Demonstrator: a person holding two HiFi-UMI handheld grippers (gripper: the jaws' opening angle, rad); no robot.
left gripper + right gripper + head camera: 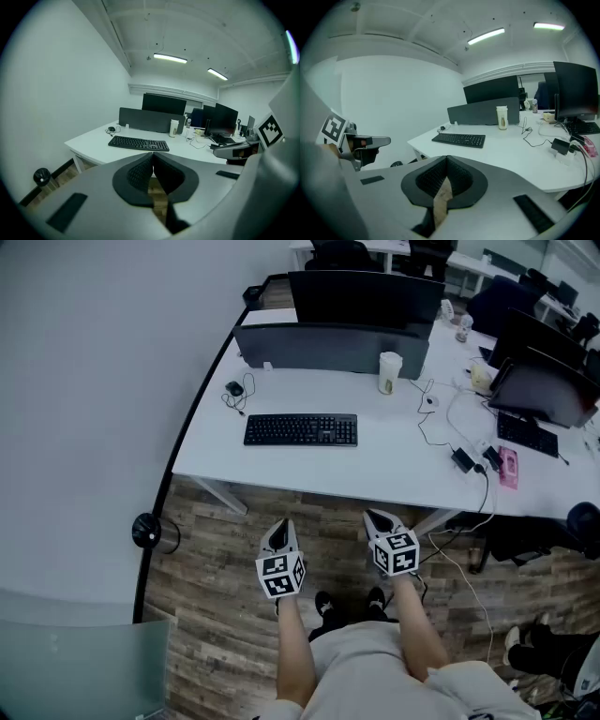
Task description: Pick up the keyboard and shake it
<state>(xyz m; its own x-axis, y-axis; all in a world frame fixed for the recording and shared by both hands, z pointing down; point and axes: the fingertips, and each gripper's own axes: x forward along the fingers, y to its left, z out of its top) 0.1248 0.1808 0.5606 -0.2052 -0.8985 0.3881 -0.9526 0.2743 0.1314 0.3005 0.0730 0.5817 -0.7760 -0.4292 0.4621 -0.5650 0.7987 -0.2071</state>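
1. The wood floor (225,559) is under you, and you stand on it in front of the desk.
2. The white desk (394,465) is ahead of you, and its front edge is near your two tools.
3. A dark monitor (366,298) stands at the back edge of the desk.
4. A grey panel (328,348) stands just in front of the monitor.
5. The black keyboard (301,429) lies flat on the desk, near the front edge and closer to the left end. Nothing touches it.
6. Your left gripper (278,526) is over the floor, in front of the desk's front edge and well apart from the keyboard. Its jaws are closed tight together, and they hold nothing.
7. Your right gripper (380,518) is beside the left one, also over the floor short of the front edge. Its jaws are pressed together too, with nothing in them.
8. A pale cup (390,372) stands upright farther back than the keyboard and to its right, just in front of the panel.
9. A small black mouse (234,388) with a cord lies near the left edge of the desk, behind the keyboard's left end.
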